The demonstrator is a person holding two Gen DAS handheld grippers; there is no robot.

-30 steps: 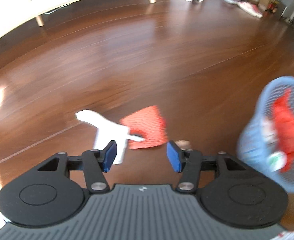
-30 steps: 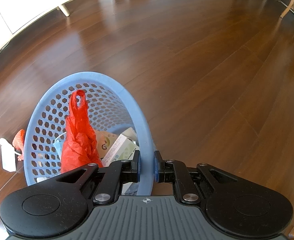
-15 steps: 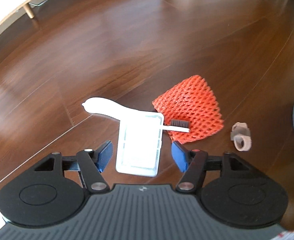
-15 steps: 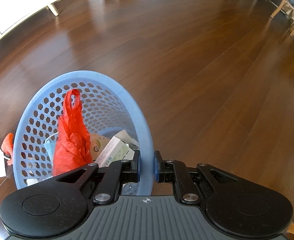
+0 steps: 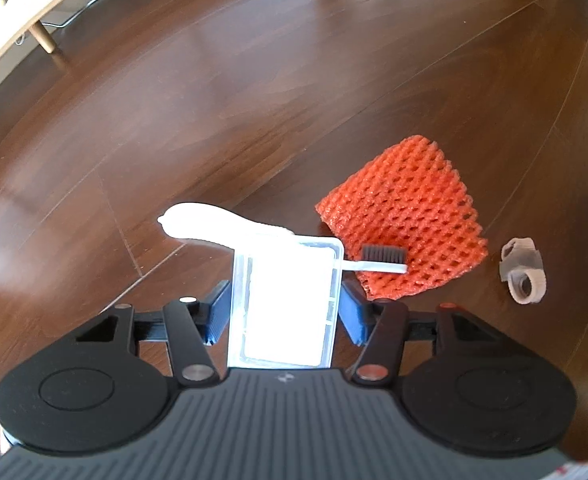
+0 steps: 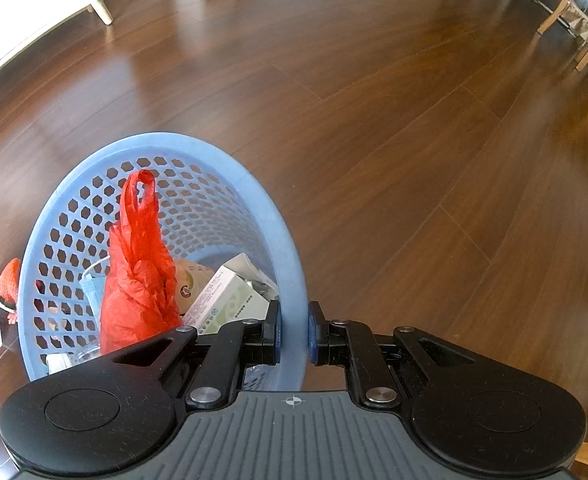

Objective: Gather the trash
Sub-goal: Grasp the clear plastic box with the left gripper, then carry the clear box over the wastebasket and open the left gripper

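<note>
Left claw (image 5: 283,314) spread wide around a clear tray (image 5: 283,300) lying on the floor (image 5: 253,100), orange netting (image 5: 406,236) beside; right claw (image 6: 293,332) clamped on blue basket (image 6: 289,264) rim.

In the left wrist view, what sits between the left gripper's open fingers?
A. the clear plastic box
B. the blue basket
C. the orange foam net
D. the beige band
A: the clear plastic box lies between the blue pads of the left gripper, while the orange foam net and beige band lie off to the right.
</note>
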